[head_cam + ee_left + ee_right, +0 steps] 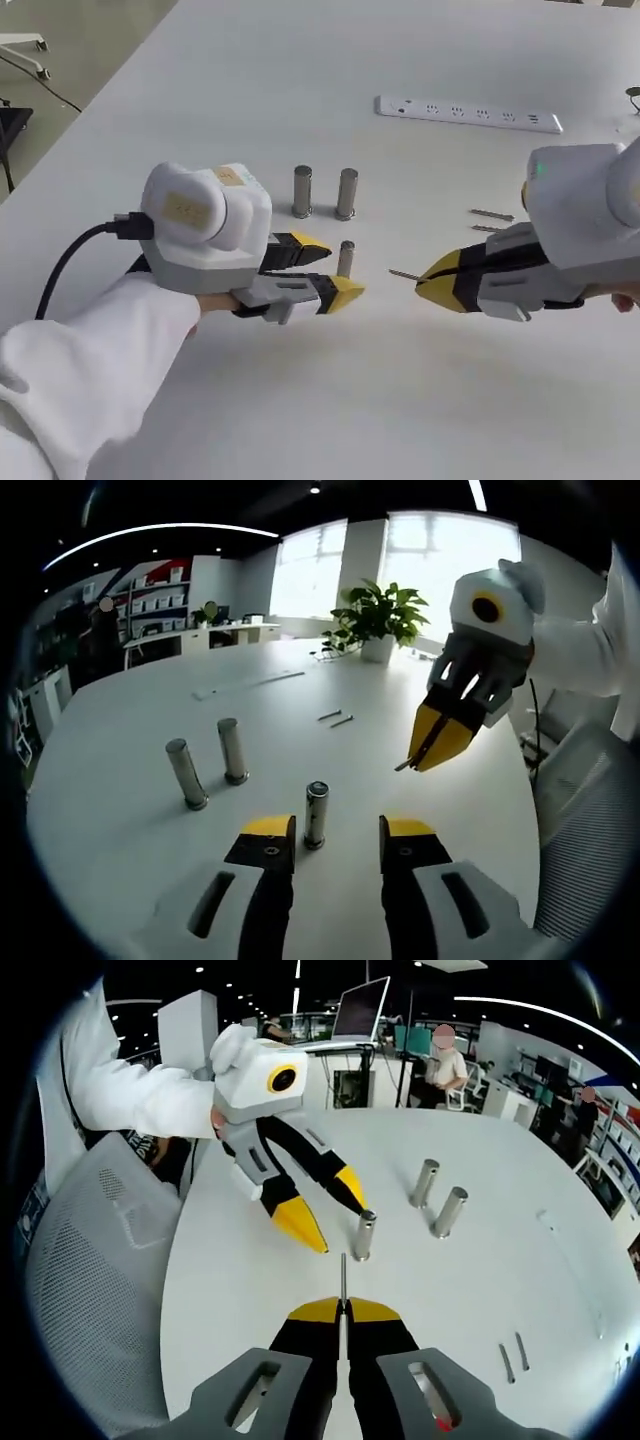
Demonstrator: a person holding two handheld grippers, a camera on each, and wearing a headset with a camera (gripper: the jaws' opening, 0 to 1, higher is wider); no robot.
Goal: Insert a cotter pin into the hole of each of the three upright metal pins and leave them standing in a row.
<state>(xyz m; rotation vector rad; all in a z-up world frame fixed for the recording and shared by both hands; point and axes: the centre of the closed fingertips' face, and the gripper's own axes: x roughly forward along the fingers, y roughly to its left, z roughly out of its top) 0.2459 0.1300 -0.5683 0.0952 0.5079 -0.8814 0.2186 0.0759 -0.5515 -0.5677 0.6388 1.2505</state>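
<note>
Three upright metal pins stand on the white table: two side by side at the back [303,191] [346,194] and a shorter-looking one [346,258] in front. My left gripper [330,268] is open, its yellow-tipped jaws on either side of the front pin [316,814] without touching it. My right gripper [436,278] is shut on a cotter pin [404,274] whose free end points left toward the front pin [364,1235]. The cotter pin [343,1278] sticks straight out between the shut jaws. Two more cotter pins [491,214] [486,228] lie on the table at the right.
A white power strip [468,113] lies at the back of the table. A black cable [70,262] runs from the left gripper off the left side. A potted plant [377,620] stands at the table's far end. People sit at desks in the background.
</note>
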